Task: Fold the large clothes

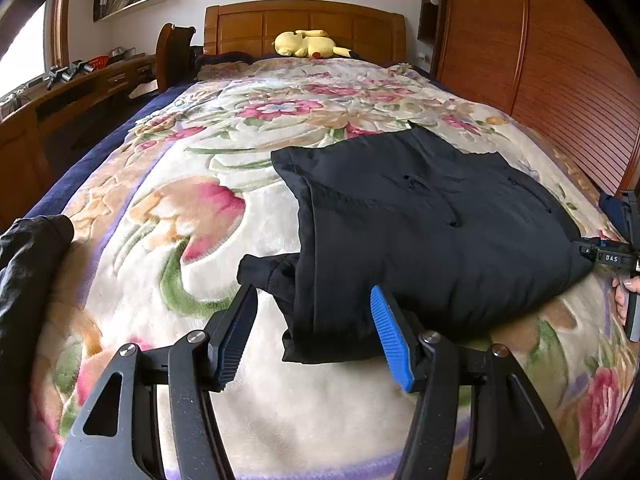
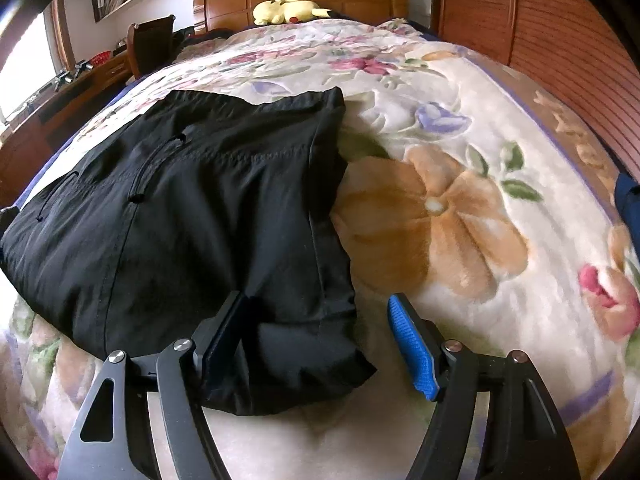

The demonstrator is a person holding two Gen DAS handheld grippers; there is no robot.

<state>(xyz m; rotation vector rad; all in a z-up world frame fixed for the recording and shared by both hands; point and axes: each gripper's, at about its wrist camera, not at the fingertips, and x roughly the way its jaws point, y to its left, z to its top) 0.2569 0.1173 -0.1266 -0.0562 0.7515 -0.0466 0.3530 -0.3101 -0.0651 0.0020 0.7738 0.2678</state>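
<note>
A black garment (image 1: 420, 232) lies folded into a block on the flowered blanket (image 1: 200, 216), to the right of the bed's middle. My left gripper (image 1: 314, 312) is open, its jaws straddling the garment's near left corner, where a loose flap (image 1: 264, 270) sticks out. My right gripper (image 2: 316, 320) is open around the garment's (image 2: 180, 208) near right corner; the cloth lies between the fingers. The right gripper also shows at the left wrist view's right edge (image 1: 612, 258), at the garment's right side.
A yellow plush toy (image 1: 308, 44) lies at the wooden headboard (image 1: 304, 24). A chair (image 1: 172, 56) and a desk (image 1: 80, 84) stand left of the bed. A wooden wardrobe (image 1: 560, 60) runs along the right. Dark cloth (image 1: 28, 264) lies at the near left.
</note>
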